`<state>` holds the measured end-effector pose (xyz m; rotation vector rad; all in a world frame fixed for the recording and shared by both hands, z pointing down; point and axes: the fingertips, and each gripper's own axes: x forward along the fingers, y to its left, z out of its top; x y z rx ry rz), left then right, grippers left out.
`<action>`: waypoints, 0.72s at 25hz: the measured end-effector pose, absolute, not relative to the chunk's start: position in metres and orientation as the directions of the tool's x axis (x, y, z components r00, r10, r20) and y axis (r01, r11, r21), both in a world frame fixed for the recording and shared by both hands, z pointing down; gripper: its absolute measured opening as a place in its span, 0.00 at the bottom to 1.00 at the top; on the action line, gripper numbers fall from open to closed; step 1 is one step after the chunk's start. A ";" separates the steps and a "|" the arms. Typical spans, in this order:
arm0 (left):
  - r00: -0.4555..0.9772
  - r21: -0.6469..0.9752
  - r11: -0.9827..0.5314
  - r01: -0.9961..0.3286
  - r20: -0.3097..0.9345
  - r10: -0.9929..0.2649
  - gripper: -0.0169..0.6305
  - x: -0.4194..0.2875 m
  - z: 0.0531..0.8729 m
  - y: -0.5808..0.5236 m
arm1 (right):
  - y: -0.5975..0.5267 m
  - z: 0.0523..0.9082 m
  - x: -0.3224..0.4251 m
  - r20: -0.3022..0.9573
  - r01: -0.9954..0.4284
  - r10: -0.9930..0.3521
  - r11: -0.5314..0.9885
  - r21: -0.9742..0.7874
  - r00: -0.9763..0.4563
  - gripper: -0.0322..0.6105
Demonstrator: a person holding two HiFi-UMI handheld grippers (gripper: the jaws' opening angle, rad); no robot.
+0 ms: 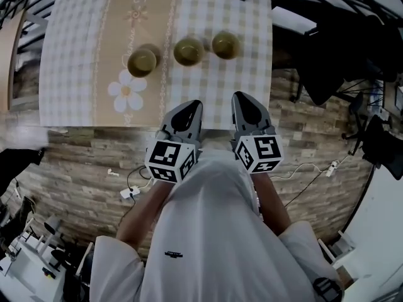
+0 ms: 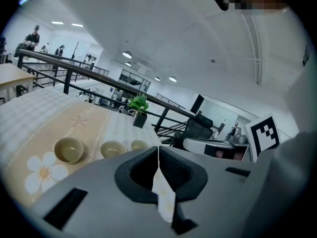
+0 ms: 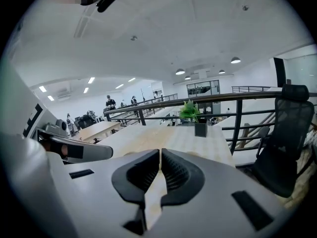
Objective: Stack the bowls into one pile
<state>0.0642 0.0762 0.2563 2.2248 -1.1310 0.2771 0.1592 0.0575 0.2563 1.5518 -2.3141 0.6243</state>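
On the table (image 1: 69, 55), three bowls (image 1: 188, 51) sit apart. The left gripper (image 1: 187, 109) and right gripper (image 1: 244, 100) have jaws pressed together, empty. Risk: unopened jaws shove a bowl instead of gripping.

Three olive bowls (image 1: 189, 51) stand upright, apart, in a row.

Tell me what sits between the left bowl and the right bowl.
The middle bowl stands between the left bowl and the right bowl, touching neither; the head view shows it.
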 end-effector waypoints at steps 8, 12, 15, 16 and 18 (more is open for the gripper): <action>0.577 0.435 -0.391 -0.811 0.482 -0.659 0.06 0.091 0.281 0.038 | 0.015 0.286 0.189 0.494 -0.908 -0.763 0.332 -0.254 -0.417 0.11; 0.550 0.430 -0.358 -0.829 0.504 -0.666 0.07 0.101 0.296 0.016 | -0.011 0.307 0.204 0.522 -0.915 -0.752 0.335 -0.226 -0.404 0.11; 0.537 0.437 -0.334 -0.835 0.518 -0.666 0.07 0.109 0.310 0.000 | -0.031 0.323 0.213 0.535 -0.916 -0.744 0.339 -0.216 -0.401 0.11; 0.532 0.437 -0.327 -0.838 0.522 -0.667 0.07 0.112 0.315 -0.006 | -0.038 0.328 0.216 0.539 -0.917 -0.742 0.339 -0.211 -0.399 0.11; 0.519 0.435 -0.311 -0.845 0.530 -0.670 0.07 0.115 0.325 -0.015 | -0.051 0.339 0.221 0.548 -0.918 -0.737 0.341 -0.204 -0.396 0.11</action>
